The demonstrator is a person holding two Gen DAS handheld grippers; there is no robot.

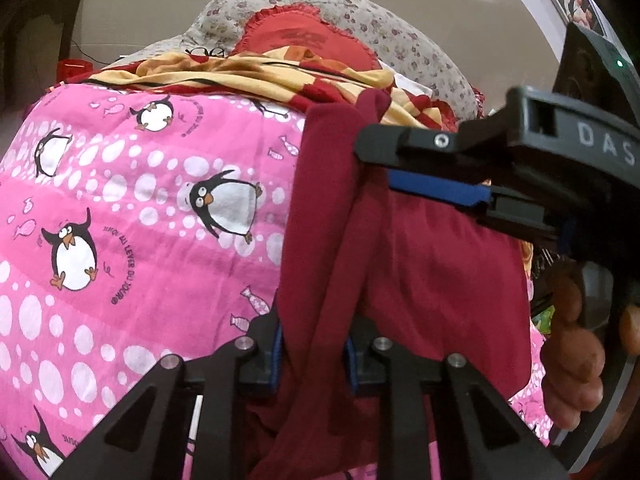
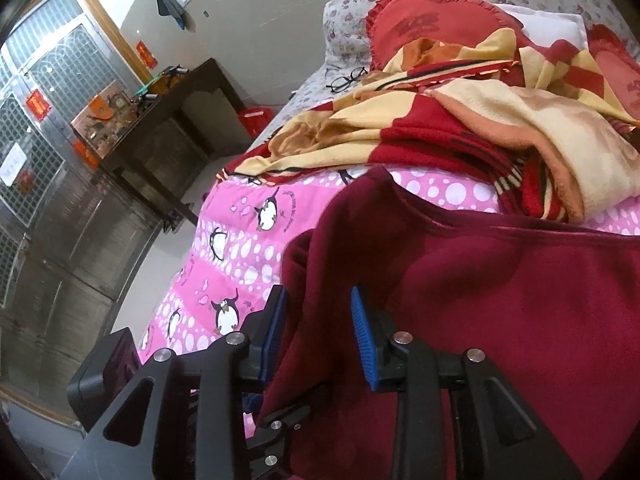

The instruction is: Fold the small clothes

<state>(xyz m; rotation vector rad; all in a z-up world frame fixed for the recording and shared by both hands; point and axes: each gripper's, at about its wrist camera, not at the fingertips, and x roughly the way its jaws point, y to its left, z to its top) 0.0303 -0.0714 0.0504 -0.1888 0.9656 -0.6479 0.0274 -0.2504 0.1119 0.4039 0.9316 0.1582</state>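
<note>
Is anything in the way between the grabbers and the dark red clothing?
Nothing visible. The left gripper is shut on a fold of the dark red garment. The right gripper is open, with the cloth's edge between its pads.

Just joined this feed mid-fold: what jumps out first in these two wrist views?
The dark red fleece garment fills the foreground of both views, bunched between the left gripper, whose blue pads press on it. It lies on a bright pink penguin-print quilt covering the bed. In the right wrist view the right gripper straddles a fold with its pads apart, and behind lie a crumpled red-and-yellow checked blanket and a red heart-shaped cushion.
</note>
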